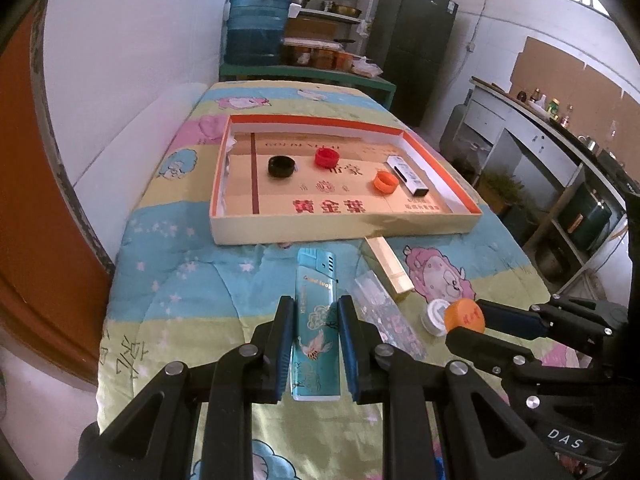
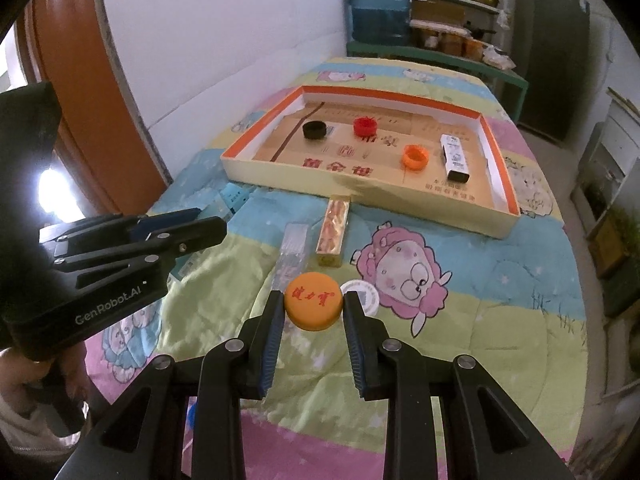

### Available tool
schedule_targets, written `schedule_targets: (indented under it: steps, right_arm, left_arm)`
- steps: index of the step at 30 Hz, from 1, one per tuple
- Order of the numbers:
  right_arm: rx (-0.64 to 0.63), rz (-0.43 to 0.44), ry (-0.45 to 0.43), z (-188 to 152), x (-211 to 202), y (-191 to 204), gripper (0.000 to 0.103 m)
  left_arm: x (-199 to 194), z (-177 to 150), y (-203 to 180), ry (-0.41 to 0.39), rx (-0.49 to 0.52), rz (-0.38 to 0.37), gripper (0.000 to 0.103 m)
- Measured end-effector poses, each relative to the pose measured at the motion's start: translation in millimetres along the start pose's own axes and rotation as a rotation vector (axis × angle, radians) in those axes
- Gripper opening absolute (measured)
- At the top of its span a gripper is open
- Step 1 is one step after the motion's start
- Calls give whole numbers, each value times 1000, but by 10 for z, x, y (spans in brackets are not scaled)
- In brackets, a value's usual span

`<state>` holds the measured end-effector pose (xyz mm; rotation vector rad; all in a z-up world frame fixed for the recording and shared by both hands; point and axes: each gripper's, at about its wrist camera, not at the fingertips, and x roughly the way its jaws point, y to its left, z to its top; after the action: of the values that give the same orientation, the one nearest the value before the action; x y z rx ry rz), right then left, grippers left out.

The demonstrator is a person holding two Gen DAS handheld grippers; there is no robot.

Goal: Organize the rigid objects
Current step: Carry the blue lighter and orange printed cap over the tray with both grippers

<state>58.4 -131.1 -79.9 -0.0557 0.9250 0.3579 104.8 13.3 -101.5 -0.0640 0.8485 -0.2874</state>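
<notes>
My left gripper [image 1: 314, 312] is shut on a teal lighter [image 1: 315, 320] that points toward a shallow cardboard tray [image 1: 340, 228]. My right gripper [image 2: 313, 304] is shut on an orange bottle cap [image 2: 313, 306] with red writing, also seen in the left wrist view [image 1: 464, 315]. The tray [image 2: 360, 188] holds a black cap [image 2: 314, 129], a red cap [image 2: 365, 125], an orange cap [image 2: 415, 156] and a white lighter [image 2: 455, 157]. On the quilt lie a white cap [image 2: 364, 300], a gold lighter [image 2: 333, 232] and a clear lighter [image 2: 294, 250].
A cartoon-print quilt [image 2: 480, 300] covers the table. A white wall and an orange door [image 1: 32, 200] stand to the left. A blue water jug [image 1: 256, 24], shelves and a dark fridge [image 1: 412, 44] stand behind the table. A counter [image 1: 560, 152] runs along the right.
</notes>
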Motion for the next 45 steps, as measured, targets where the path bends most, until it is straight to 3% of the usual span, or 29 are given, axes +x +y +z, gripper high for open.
schedule_targets:
  steps: [26,45]
  right_arm:
    - [17,3,-85,485,34,-238,30]
    - [22,12,-114,962,371,-526,30]
  left_arm:
    - [144,526,-96,-57,17,24,23]
    - [555,895,-2,-43,-10,34,23]
